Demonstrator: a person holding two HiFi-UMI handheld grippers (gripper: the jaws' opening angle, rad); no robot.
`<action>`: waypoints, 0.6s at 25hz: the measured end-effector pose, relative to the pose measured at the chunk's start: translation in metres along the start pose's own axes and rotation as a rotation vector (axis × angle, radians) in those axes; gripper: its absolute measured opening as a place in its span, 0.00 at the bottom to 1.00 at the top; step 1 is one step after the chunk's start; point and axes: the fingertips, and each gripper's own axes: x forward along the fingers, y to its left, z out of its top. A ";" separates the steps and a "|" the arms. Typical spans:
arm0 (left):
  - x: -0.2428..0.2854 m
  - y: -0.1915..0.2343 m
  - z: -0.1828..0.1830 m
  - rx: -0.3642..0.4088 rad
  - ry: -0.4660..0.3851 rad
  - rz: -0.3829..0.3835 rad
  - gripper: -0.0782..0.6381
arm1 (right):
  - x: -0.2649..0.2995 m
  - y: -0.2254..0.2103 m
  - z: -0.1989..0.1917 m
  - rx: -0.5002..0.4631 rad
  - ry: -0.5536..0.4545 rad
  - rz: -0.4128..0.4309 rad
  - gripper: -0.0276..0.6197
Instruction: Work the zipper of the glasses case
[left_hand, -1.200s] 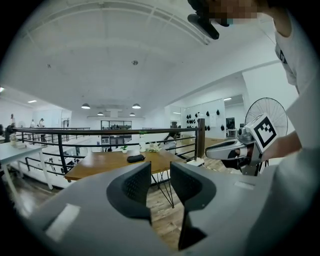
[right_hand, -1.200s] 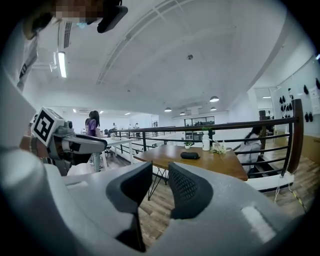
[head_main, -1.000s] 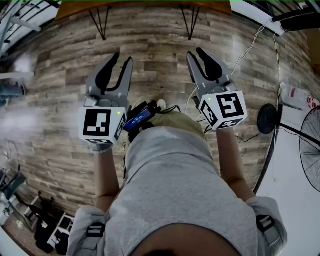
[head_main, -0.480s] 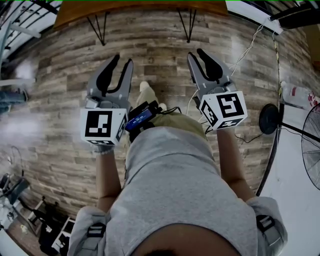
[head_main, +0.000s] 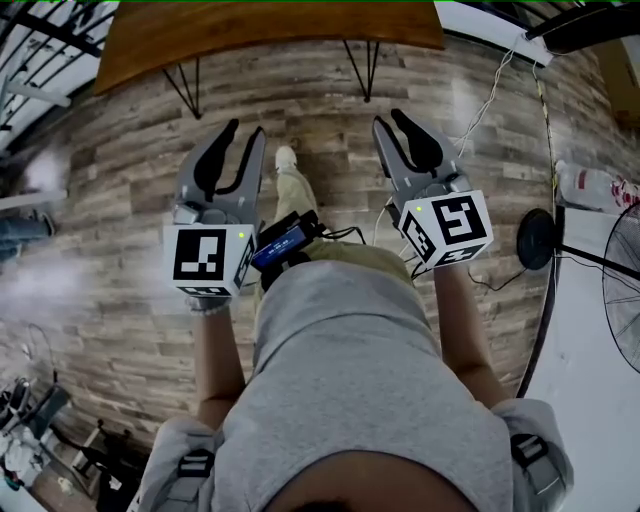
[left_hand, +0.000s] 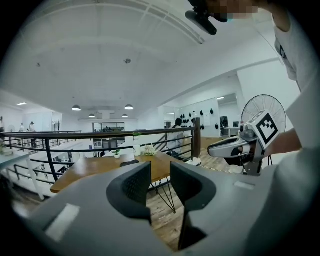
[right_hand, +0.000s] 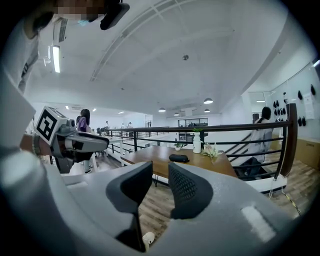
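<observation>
Well, our left gripper (head_main: 248, 130) and right gripper (head_main: 388, 118) gape empty. The wooden table (head_main: 270, 35) is cropped, its dark case (right_hand: 178, 158) tiny.

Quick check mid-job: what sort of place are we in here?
Probably an open-plan office or studio, perhaps a mezzanine: a black metal railing, a brown wooden table on black hairpin legs beside it, and a grey-brown wood-plank floor.

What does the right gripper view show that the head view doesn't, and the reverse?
Only the right gripper view: a dark case and a white bottle on the tabletop, plus the black railing. Only the head view: the floor fan. Both: the wooden table, the plank floor and the left tool, open and empty.
</observation>
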 end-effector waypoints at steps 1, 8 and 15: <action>0.008 0.006 0.001 0.000 0.000 -0.005 0.27 | 0.008 -0.003 0.003 -0.002 -0.001 -0.001 0.19; 0.065 0.052 0.005 -0.009 0.015 -0.054 0.27 | 0.068 -0.024 0.009 0.013 0.036 -0.035 0.19; 0.120 0.106 0.016 -0.002 0.039 -0.100 0.27 | 0.135 -0.042 0.031 0.023 0.054 -0.062 0.19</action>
